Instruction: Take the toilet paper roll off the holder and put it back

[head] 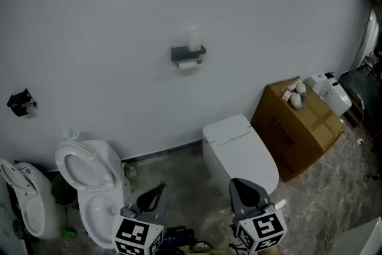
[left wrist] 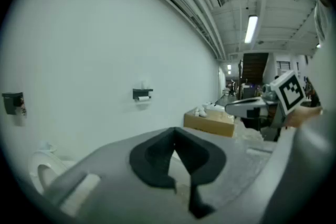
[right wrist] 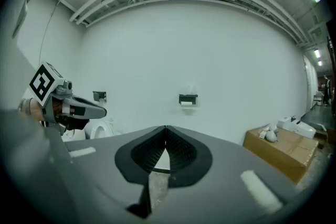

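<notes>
Where the toilet paper roll (head: 187, 65) sits: on the dark holder (head: 188, 52) fixed on the white wall, well apart from both grippers.
Left gripper (head: 156, 190): jaws closed tip to tip, nothing between them, touching nothing; near the open toilet (head: 89, 173).
Right gripper (head: 248, 187): jaws pressed together, empty, touching nothing; near the closed toilet (head: 239, 152).
Direction: both point toward the wall.

The pale object (head: 194, 39) atop the holder (head: 188, 53) is too small to identify.
</notes>
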A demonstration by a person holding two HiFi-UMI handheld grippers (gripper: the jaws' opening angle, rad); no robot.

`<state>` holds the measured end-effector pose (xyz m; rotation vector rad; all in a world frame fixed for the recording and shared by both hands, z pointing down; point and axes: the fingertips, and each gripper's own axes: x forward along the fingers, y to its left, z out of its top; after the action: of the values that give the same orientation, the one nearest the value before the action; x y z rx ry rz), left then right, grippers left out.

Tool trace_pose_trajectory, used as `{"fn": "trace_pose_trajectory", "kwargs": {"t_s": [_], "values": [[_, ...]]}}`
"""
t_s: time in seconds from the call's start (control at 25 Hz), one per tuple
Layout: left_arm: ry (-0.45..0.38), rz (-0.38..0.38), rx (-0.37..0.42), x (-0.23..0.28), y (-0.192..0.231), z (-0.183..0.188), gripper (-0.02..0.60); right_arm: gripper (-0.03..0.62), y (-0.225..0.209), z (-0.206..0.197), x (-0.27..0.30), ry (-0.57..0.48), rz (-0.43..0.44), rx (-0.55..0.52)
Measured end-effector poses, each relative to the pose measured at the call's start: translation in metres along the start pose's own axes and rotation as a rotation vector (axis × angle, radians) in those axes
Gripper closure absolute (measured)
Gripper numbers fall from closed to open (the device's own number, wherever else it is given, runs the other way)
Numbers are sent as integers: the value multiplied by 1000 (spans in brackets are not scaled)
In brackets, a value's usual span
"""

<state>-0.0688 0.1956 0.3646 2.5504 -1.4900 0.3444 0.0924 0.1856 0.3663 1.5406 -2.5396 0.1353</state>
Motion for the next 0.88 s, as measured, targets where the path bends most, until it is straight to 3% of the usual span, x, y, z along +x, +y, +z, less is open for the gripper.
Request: {"fn": "trace_pose_trajectory", "kwargs": {"t_s": [0.8,0.88], "values": [[-34,27,-24,2,7,6,586,585,9,8,6,-37,34,2],[-37,20,-35,3,5,6,586,543,9,7,7,-37,39,20]]}}
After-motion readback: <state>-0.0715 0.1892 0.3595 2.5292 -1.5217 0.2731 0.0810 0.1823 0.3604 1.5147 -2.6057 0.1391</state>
